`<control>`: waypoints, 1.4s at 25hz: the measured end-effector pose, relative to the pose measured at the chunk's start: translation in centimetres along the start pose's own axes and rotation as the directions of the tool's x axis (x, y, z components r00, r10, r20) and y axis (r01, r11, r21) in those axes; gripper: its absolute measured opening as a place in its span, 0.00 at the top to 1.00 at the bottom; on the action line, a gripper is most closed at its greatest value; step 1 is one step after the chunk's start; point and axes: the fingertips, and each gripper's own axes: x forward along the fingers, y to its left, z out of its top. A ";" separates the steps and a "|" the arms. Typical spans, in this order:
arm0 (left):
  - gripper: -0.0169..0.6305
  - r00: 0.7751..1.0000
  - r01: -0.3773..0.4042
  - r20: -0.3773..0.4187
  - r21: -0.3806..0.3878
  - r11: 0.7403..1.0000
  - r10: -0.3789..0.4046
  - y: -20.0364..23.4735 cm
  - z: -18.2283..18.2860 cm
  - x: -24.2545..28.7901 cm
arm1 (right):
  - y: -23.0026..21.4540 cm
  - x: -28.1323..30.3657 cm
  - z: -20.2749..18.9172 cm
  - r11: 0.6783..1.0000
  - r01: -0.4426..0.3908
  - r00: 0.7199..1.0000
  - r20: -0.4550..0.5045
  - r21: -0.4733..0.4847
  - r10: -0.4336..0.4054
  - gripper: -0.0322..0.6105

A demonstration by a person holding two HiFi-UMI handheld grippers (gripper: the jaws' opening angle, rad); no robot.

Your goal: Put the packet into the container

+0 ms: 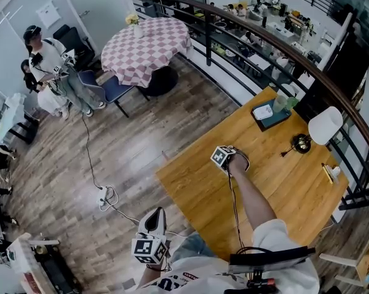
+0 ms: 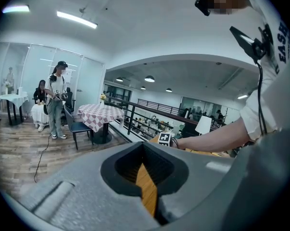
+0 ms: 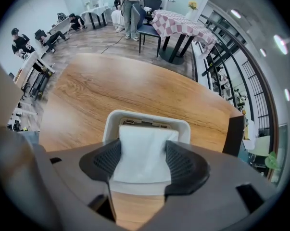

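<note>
My right gripper [image 3: 144, 159] is shut on a white packet [image 3: 144, 148], its dark pads pressing on both sides. The packet's far end reaches into a white rounded container [image 3: 149, 115] that stands on the wooden table [image 3: 116, 90]. In the head view the right gripper [image 1: 236, 160] is near the middle of the table [image 1: 282, 182], with its marker cube to the left. My left gripper [image 1: 153, 216] hangs off the table by the person's left side, over the floor. The left gripper [image 2: 145, 177] shows its jaws almost together with nothing between them.
A dark tray [image 1: 270, 114] with a card and a green cup sits at the table's far corner. A white lamp [image 1: 325, 125] stands near the right edge. A railing [image 1: 245, 35] runs behind the table. A checked table [image 1: 144, 48], people [image 1: 46, 66] and a floor cable [image 1: 104, 196] lie to the left.
</note>
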 end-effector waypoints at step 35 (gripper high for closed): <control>0.97 0.792 0.562 0.086 0.284 0.777 -0.605 -21.2 8.0 1.9 | -2.8 -41.2 -31.7 0.616 0.126 0.503 0.485 0.778 -0.715 0.42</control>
